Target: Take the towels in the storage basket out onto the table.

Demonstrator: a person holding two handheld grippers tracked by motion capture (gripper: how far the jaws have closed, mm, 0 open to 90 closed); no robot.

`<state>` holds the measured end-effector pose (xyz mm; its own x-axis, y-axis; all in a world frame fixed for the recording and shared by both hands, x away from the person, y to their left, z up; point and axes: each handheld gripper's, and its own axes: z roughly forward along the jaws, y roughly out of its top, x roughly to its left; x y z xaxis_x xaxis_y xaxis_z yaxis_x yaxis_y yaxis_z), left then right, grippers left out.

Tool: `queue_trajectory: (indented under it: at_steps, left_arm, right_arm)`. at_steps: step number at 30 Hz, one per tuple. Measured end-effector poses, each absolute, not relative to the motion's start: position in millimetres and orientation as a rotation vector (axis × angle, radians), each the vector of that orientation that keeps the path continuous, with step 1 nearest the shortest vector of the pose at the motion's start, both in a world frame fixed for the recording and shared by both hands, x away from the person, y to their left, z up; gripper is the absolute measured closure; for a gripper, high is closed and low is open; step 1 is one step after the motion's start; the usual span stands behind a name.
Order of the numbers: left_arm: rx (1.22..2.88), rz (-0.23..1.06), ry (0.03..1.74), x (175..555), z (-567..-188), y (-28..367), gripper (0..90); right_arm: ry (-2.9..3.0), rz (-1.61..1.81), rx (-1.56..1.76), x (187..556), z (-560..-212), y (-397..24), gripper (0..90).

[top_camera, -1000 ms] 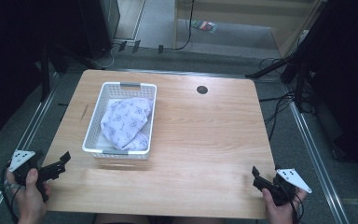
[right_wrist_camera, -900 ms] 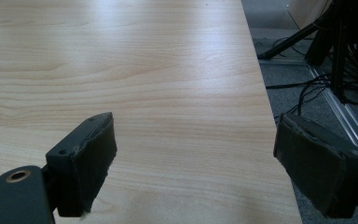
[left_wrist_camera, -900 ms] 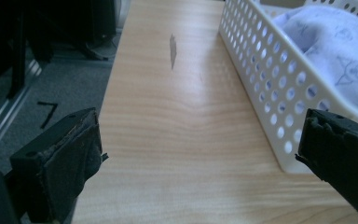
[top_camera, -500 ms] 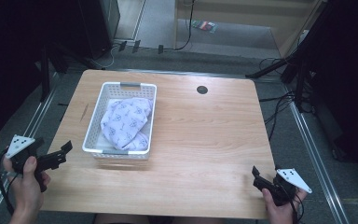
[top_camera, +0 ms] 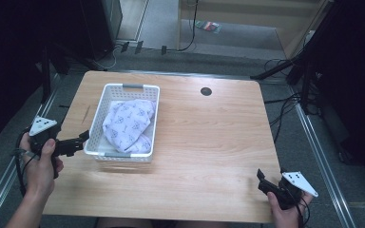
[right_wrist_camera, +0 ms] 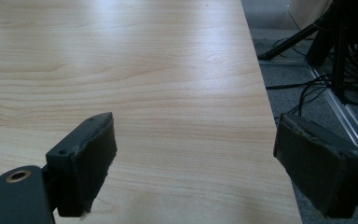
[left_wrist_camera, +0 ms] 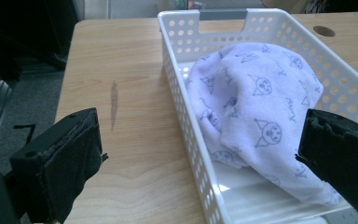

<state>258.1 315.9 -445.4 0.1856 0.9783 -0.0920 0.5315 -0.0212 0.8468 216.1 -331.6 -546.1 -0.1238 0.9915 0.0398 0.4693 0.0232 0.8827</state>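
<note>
A white perforated basket [top_camera: 155, 118] stands on the left half of the wooden table [top_camera: 209, 137]. Inside it lies a crumpled pale lilac cloth [top_camera: 128, 124] printed with small cartoon faces. My left gripper [top_camera: 78, 141] is open just outside the basket's near left corner, its jaws pointing at it. In the left gripper view, the jaws of the left gripper [left_wrist_camera: 204, 140] straddle the basket's left wall [left_wrist_camera: 186, 121], with the cloth [left_wrist_camera: 256, 107] ahead. My right gripper [top_camera: 262, 179] is open over the table's near right corner. In the right gripper view, the right gripper [right_wrist_camera: 200, 140] has bare wood between its jaws.
A round cable hole [top_camera: 206, 91] sits near the table's far edge. A dark streak [left_wrist_camera: 113, 102] marks the wood left of the basket. The table's right edge [right_wrist_camera: 261, 116] drops to grey floor with cables [right_wrist_camera: 298, 93]. Metal rails [top_camera: 321, 156] run along both sides.
My left gripper has moved forward and to the right, up to the basket's near left corner. The right gripper, basket and cloth have stayed put.
</note>
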Motion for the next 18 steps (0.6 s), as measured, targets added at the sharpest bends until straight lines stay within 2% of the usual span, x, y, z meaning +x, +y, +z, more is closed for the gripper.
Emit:
queue_trajectory:
  at_steps: [18]
  left_arm:
    - [1.78, 0.642, 1.428, 296, -441, 280, 0.3]
  right_arm:
    - [1.664, 1.044, 1.502, 216, -546, -332, 13.1]
